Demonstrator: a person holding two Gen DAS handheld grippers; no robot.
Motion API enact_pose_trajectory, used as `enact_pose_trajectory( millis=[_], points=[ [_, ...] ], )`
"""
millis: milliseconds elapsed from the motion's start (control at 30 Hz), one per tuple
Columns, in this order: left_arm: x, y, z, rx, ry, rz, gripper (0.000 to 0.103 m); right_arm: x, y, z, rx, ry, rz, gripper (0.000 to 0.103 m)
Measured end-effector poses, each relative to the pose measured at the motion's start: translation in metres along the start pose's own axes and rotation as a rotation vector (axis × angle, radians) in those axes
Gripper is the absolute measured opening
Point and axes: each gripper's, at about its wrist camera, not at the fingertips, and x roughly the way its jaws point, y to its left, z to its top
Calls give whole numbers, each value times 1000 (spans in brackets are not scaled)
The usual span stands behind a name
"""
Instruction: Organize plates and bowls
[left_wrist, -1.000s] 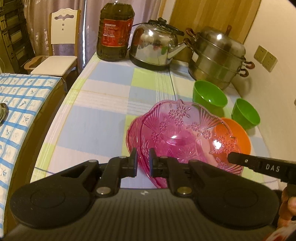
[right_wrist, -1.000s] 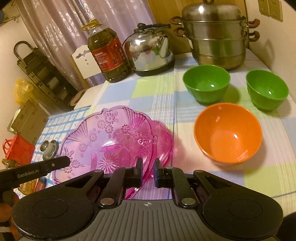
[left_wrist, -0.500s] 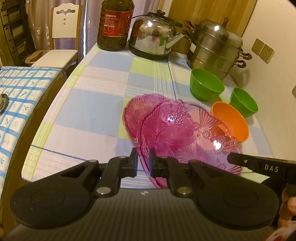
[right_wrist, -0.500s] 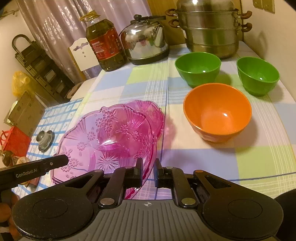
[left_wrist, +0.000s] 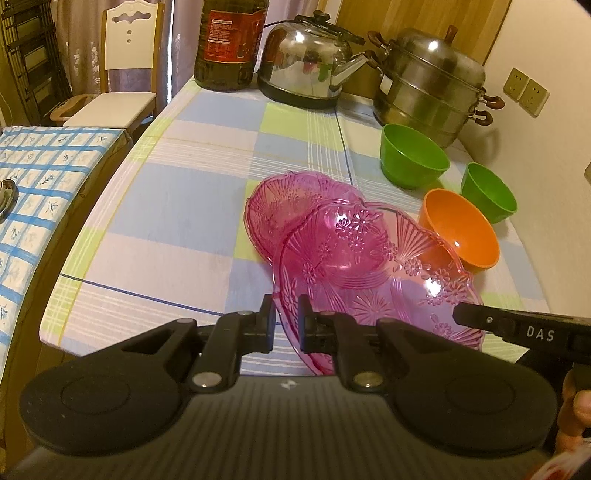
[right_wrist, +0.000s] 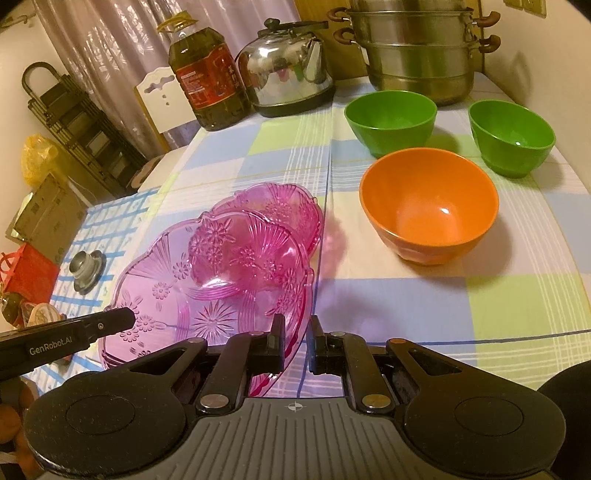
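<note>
A large pink flower-patterned plate (left_wrist: 373, 280) is held tilted above the table, gripped on both rims. My left gripper (left_wrist: 287, 319) is shut on its left rim; my right gripper (right_wrist: 298, 338) is shut on its right rim (right_wrist: 221, 280). A smaller pink plate (left_wrist: 288, 206) lies on the checked tablecloth just beyond it, partly covered (right_wrist: 291, 210). An orange bowl (right_wrist: 428, 206) stands to the right, also seen in the left wrist view (left_wrist: 461, 229). Two green bowls (right_wrist: 389, 118) (right_wrist: 511, 134) stand behind it.
A steel kettle (right_wrist: 288, 77), an oil bottle (right_wrist: 207, 81) and a stacked steamer pot (right_wrist: 417, 51) stand at the back of the table. A white chair (left_wrist: 118, 74) and a second table with a blue checked cloth (left_wrist: 40, 177) are to the left.
Both grippers have pulled back toward the table's front edge with the large pink plate, uncovering more of the smaller plate beneath. The bowls have not moved.
</note>
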Motion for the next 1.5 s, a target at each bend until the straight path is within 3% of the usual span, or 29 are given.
enact_pose_trajectory(
  millis=[367, 667, 1133, 1500],
  points=[
    [5, 3, 8, 1, -7, 0, 10, 4, 1, 5, -2, -5, -4, 11],
    [22, 6, 33, 7, -15, -5, 10, 17, 5, 25, -6, -19, -11, 11],
    [82, 22, 72, 5, 8, -3, 10, 76, -1, 68, -8, 3, -29, 11],
    [119, 27, 83, 33, 30, 10, 11, 113, -8, 82, -7, 31, -45, 12]
  ],
)
